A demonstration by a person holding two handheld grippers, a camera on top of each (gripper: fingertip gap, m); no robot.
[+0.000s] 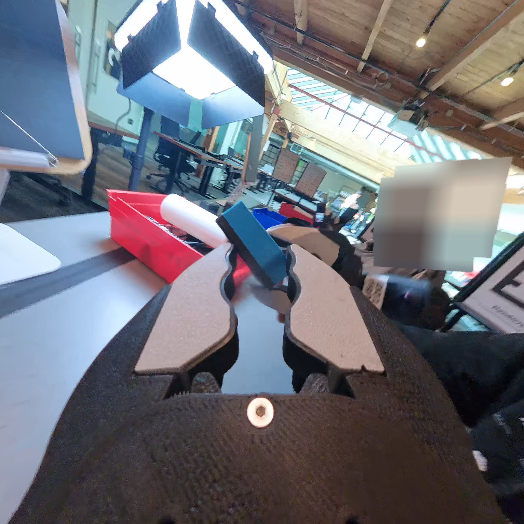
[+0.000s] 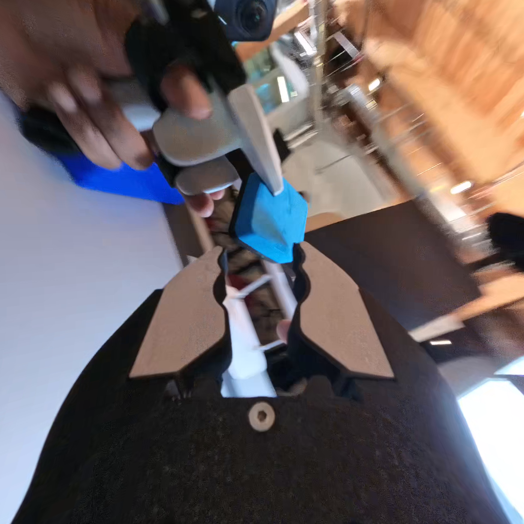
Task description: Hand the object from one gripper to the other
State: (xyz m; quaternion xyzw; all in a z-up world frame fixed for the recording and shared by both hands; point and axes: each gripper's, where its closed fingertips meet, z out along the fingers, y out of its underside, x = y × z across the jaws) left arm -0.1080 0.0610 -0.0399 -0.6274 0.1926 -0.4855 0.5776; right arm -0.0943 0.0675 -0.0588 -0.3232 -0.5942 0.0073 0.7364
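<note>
Blue foam-backed eraser block point(image 1: 253, 244) sits mid-air above the desk point(image 1: 71, 326), pinched at one end by the left gripper point(image 1: 259, 262). Right gripper point(image 2: 259, 256): jaws parted, tips just reaching the block's free end. Risk: left releasing before right closes, so block drops.

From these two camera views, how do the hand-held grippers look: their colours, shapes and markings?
Each hand-held gripper, left and right, has a black, rough-textured body with one pale screw in the middle. Its two fingers carry flat grey-tan plates with wavy black inner edges. In the right wrist view the other gripper carries a dark camera on top. No cables are visible.
</note>
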